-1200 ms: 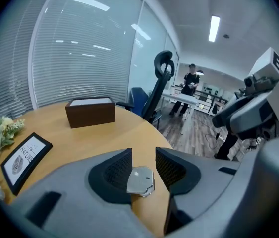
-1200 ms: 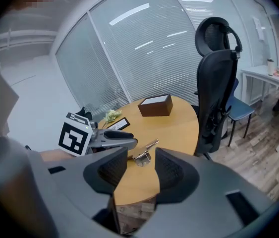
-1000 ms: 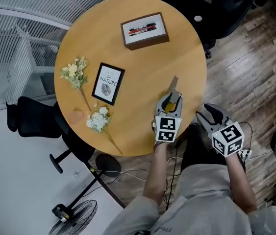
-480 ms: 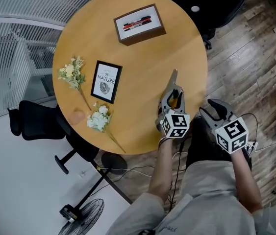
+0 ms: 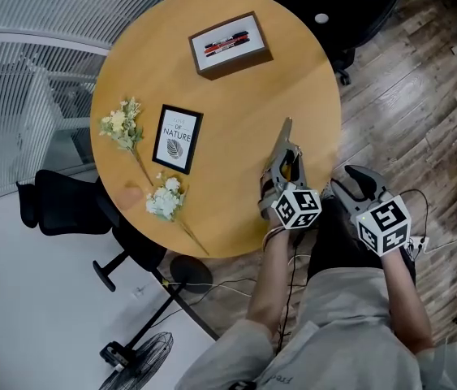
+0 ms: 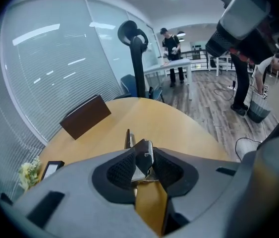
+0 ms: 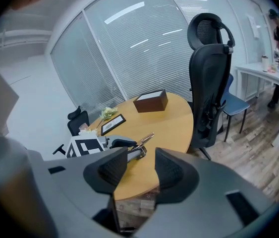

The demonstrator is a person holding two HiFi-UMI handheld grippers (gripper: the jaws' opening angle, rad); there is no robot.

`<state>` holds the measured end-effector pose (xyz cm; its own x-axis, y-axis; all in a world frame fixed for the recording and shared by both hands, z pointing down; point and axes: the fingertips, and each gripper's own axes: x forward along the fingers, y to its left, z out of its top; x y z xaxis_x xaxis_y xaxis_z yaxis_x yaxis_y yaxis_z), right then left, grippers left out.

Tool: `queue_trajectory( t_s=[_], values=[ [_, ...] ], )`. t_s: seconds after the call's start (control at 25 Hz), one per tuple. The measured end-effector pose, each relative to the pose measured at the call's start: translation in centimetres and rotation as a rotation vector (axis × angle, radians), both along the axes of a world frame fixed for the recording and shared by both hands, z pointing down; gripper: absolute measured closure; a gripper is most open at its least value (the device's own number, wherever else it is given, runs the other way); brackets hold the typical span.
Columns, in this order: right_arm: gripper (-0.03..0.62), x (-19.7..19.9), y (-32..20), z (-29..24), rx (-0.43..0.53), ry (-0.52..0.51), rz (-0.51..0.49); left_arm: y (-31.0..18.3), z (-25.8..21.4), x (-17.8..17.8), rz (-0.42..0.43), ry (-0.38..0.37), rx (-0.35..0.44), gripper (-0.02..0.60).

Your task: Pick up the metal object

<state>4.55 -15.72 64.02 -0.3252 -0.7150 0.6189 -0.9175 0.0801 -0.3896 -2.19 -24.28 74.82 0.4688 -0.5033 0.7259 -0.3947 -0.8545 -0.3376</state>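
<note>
Left tongs [image 6: 143, 156] are closing on the metal object [image 5: 286, 136]. Its near end fills the gap between the two dark pads [image 6: 121, 168], which touch its sides. The object lies flat on the round wooden surface [image 5: 228, 96], and its thin far end sticks out straight ahead of these tongs, pointing away from the person. The marker cube [image 5: 297, 208] sits at the back of the left tongs, close to the near edge of the surface.

Right tongs [image 7: 140, 157] stand wide open with nothing between their pads. Through the gap only the edge of the surface and the left tongs beyond it can be seen. They hang just to the right of the left tongs, off the surface and above the wood floor [image 5: 407, 112].

Well ahead of the left tongs and a little to their left stands a brown box [image 5: 230, 45] with pens on top. A framed print [image 5: 178, 139] lies to their left. Farther left lie two flower sprigs, one [image 5: 122, 124] beyond the print and one [image 5: 165, 197] nearer the person.
</note>
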Motion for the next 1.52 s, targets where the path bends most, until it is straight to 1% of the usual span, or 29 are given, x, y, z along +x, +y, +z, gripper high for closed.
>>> queue_trajectory(
  t_s=[0.28, 0.44, 0.68, 0.92, 1.04, 1.16, 1.52],
  values=[
    [0.424, 0.2, 0.3, -0.3, 0.012, -0.002, 0.01, 0.0, 0.0, -0.1, 0.012, -0.044, 0.011, 0.483],
    [0.424, 0.1, 0.3, -0.4, 0.015, -0.006, 0.006, 0.1, -0.1, -0.3, 0.033, -0.086, 0.017, 0.491],
    [0.424, 0.0, 0.2, -0.4, 0.024, -0.014, 0.01, -0.3, -0.9, -0.6, 0.024, -0.082, 0.027, 0.52],
    [0.424, -0.4, 0.1, -0.8, 0.025, -0.016, -0.008, -1.0, -1.6, -1.0, 0.013, -0.081, 0.035, 0.543],
    [0.424, -0.2, 0.3, -1.2, 0.031, -0.015, -0.001, -1.1, -2.0, -1.2, -0.002, -0.057, 0.018, 0.554],
    [0.424, -0.3, 0.5, -1.5, 0.032, -0.018, -0.008, -1.0, -2.5, -1.2, -0.028, -0.014, -0.021, 0.557],
    [0.424, -2.3, 0.9, -2.1, 0.045, -0.03, -0.049, -0.3, -4.0, -2.3, -0.076, 0.104, -0.122, 0.56]
  ],
)
